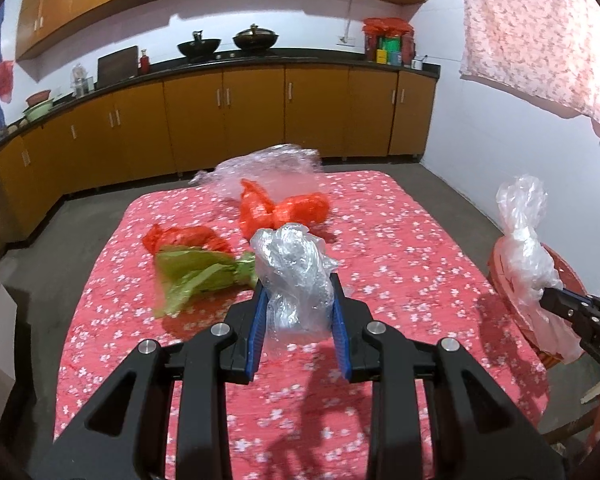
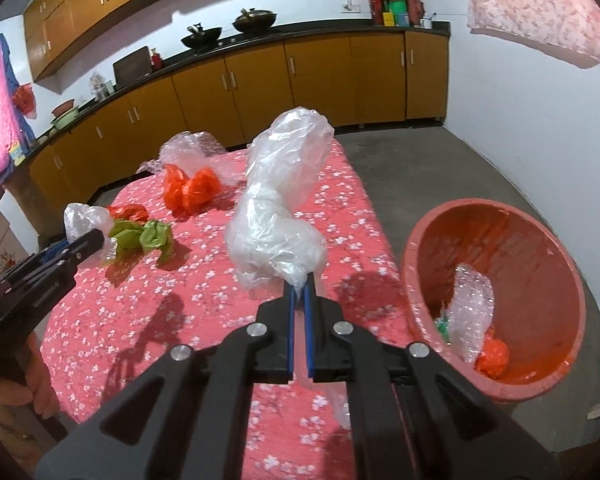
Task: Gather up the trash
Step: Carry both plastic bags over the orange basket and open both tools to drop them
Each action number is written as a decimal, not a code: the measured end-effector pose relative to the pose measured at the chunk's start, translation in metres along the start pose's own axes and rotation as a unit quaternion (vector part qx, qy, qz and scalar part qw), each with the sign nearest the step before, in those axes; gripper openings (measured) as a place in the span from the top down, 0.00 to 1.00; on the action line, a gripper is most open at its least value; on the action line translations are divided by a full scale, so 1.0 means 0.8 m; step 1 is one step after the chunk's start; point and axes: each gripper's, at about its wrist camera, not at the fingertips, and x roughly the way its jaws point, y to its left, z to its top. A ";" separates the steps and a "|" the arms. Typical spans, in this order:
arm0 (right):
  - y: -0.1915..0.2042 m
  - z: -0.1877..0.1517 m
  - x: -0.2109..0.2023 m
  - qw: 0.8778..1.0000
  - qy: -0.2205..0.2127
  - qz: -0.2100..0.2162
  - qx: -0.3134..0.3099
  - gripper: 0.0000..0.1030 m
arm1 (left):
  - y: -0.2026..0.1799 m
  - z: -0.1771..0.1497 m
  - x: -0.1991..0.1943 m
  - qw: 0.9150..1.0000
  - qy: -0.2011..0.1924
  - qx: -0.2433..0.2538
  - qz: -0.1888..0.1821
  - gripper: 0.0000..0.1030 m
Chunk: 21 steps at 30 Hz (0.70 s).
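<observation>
- My left gripper (image 1: 298,300) clamps a crumpled clear bag (image 1: 296,276) above the table (image 1: 400,240), well left of the red bin (image 2: 496,300).
- My right gripper (image 2: 300,292) pinches a larger clear bag (image 2: 280,216) by its tail, just left of the bin.
- Best, I judge: carry each bag fully over the rim before letting go, right first.
- Bin's near rim is cut off; green scrap inside is unclear.
</observation>
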 end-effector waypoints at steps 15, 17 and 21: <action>-0.086 -0.013 -0.025 0.997 -0.015 -0.048 0.052 0.95 | -0.112 0.017 0.016 0.997 -0.005 0.049 -0.059 0.71; -0.102 -0.017 -0.029 0.996 -0.017 -0.055 0.063 0.95 | -0.127 0.019 0.020 0.996 -0.005 0.053 -0.070 0.71; -0.131 -0.028 -0.035 0.994 -0.019 -0.072 0.080 0.95 | -0.167 0.023 0.028 0.993 -0.006 0.069 -0.095 0.71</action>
